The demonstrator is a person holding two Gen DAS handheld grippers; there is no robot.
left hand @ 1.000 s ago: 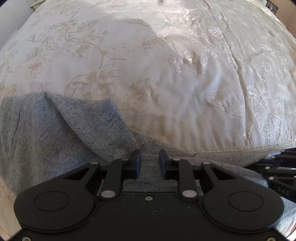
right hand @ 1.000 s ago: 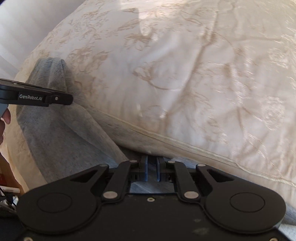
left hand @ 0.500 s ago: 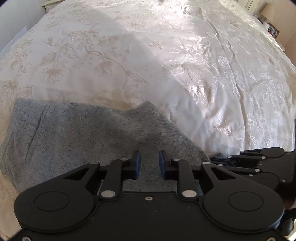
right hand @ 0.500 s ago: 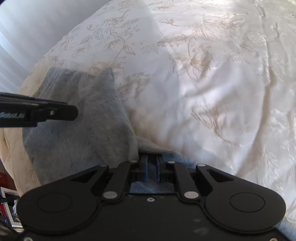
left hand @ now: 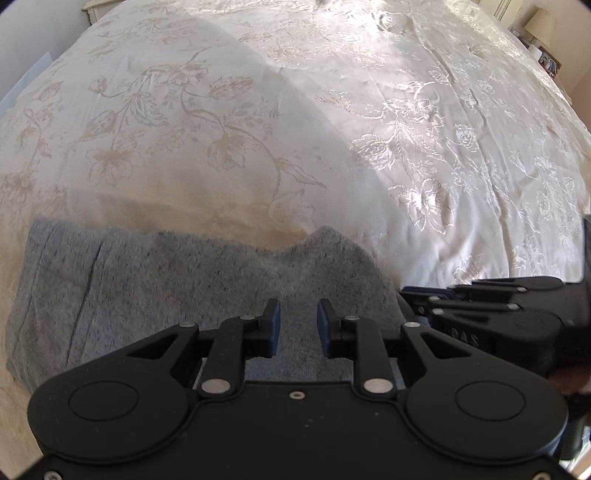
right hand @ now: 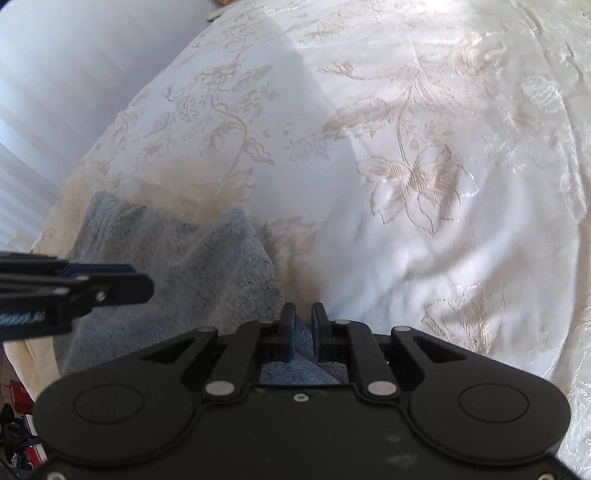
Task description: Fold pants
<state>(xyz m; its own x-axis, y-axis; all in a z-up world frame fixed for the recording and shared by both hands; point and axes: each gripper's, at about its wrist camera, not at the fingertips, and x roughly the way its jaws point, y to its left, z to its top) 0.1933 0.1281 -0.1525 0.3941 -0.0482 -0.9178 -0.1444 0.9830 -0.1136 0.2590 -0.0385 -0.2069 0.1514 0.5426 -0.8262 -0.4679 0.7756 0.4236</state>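
Grey heathered pants (left hand: 147, 295) lie on the near part of a bed. They also show in the right wrist view (right hand: 177, 266). My left gripper (left hand: 297, 325) is over the pants' near edge with a gap between its blue pads, and grey cloth shows in the gap. I cannot tell if it pinches the cloth. My right gripper (right hand: 303, 328) is nearly closed, with a fold of the pants between its pads. The right gripper shows at the right in the left wrist view (left hand: 498, 314). The left gripper shows at the left in the right wrist view (right hand: 74, 291).
A cream bedspread with a floral pattern (left hand: 332, 129) covers the bed and stretches far ahead. A lamp and small items (left hand: 539, 33) stand at the far right. A pale wall or blinds (right hand: 55, 92) are left of the bed.
The pants have been drawn up onto the bed and now lie flatter and wider. Both grippers have moved forward over the bed. The right gripper's jaws have parted slightly.
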